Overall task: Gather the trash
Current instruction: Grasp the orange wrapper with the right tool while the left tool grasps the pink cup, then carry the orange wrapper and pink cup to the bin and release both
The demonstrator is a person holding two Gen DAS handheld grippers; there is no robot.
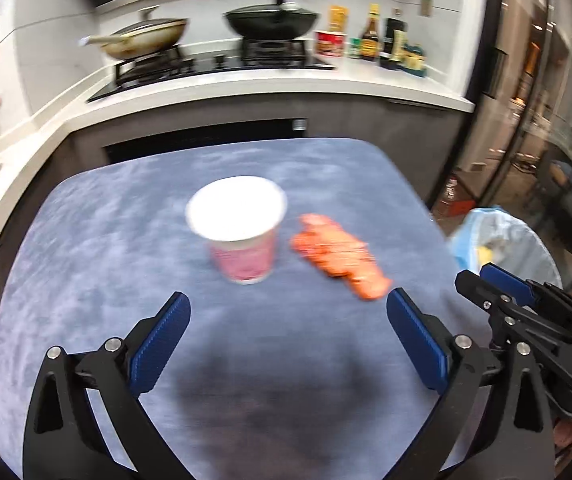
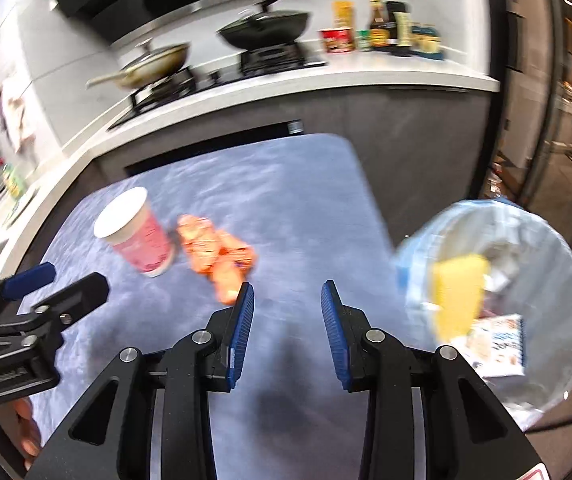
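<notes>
In the left wrist view the left gripper (image 1: 288, 312) hung with jaws spread wide and empty at lower centre. Left of centre stood the pink paper cup (image 1: 241, 232), white-lidded and smooth; just right of it lay the crumpled orange wrapper (image 1: 338, 256) on the mottled blue table (image 1: 85, 240). The right gripper (image 2: 288, 308) was part-open, empty. At that frame's right, the lined bin (image 2: 526, 240) held yellow scrap. Probably best: approach slowly, pinching the wrapper's raised folds.
</notes>
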